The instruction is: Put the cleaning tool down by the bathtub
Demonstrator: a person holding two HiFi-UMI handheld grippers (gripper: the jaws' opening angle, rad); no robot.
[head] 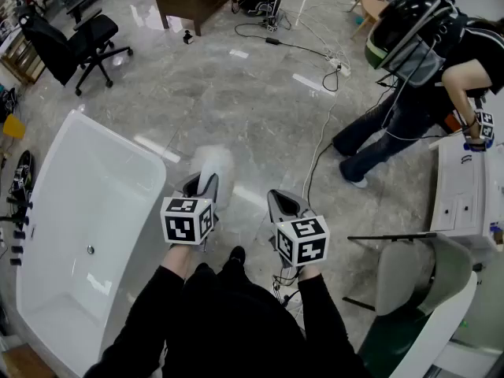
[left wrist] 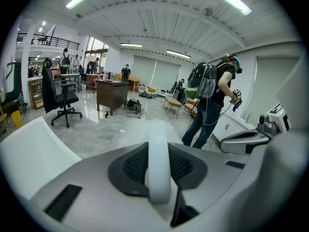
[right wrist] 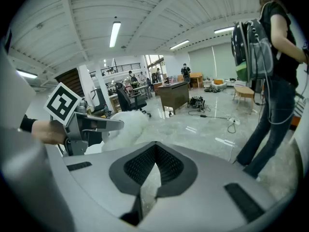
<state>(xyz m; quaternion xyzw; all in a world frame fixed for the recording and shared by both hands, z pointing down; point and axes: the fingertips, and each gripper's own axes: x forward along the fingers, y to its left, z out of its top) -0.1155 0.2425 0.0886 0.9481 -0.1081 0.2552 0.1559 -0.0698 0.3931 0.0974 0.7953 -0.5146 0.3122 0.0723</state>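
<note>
Fluffy white cleaning tool (head: 214, 162), handle clamped in left gripper (head: 202, 184) jaws; right gripper (head: 280, 203) jaws closed.

The bathtub (head: 87, 211) stands on the floor (head: 260, 101) at the left, with the left claw (head: 201, 184) just beside its right rim and the right claw (head: 282, 203) further right. The cleaning tool (head: 214, 162) juts forward from the left claw, above the floor. Beyond the bathtub stands an office chair (head: 75, 42); cables (head: 315, 57) lie ahead, and a person (head: 417, 77) leans over a cabinet (head: 461, 195) at the right.
</note>
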